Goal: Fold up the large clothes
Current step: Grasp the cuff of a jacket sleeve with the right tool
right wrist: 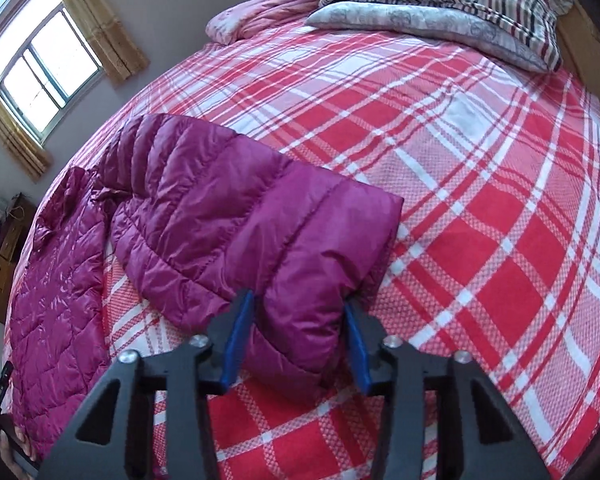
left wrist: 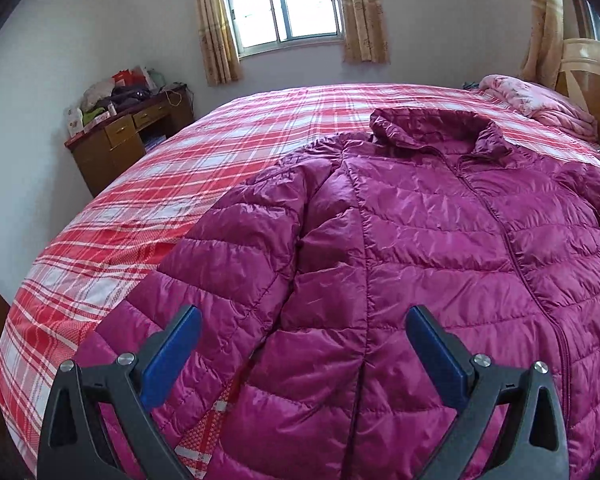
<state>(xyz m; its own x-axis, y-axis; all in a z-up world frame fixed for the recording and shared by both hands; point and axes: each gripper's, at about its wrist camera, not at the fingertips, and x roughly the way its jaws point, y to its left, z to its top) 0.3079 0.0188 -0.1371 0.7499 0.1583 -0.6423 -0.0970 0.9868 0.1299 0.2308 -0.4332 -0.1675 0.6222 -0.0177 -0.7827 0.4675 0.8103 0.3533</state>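
A magenta quilted puffer jacket (left wrist: 440,240) lies front up on the red plaid bed (left wrist: 148,200), collar toward the far side, zipper closed. My left gripper (left wrist: 302,320) is open and hovers above the jacket's lower left part, beside its left sleeve (left wrist: 228,256). In the right wrist view the jacket's other sleeve (right wrist: 236,216) lies spread out to the right on the bed (right wrist: 480,200). My right gripper (right wrist: 300,300) has its blue pads on either side of the sleeve's cuff end (right wrist: 300,320), the jaws part closed around it.
Pillows (right wrist: 440,4) and a pink quilt (left wrist: 536,100) lie at the headboard end. A wooden desk (left wrist: 128,140) piled with items stands by the wall under the window (left wrist: 284,4). Bare plaid bedspread lies right of the sleeve and left of the jacket.
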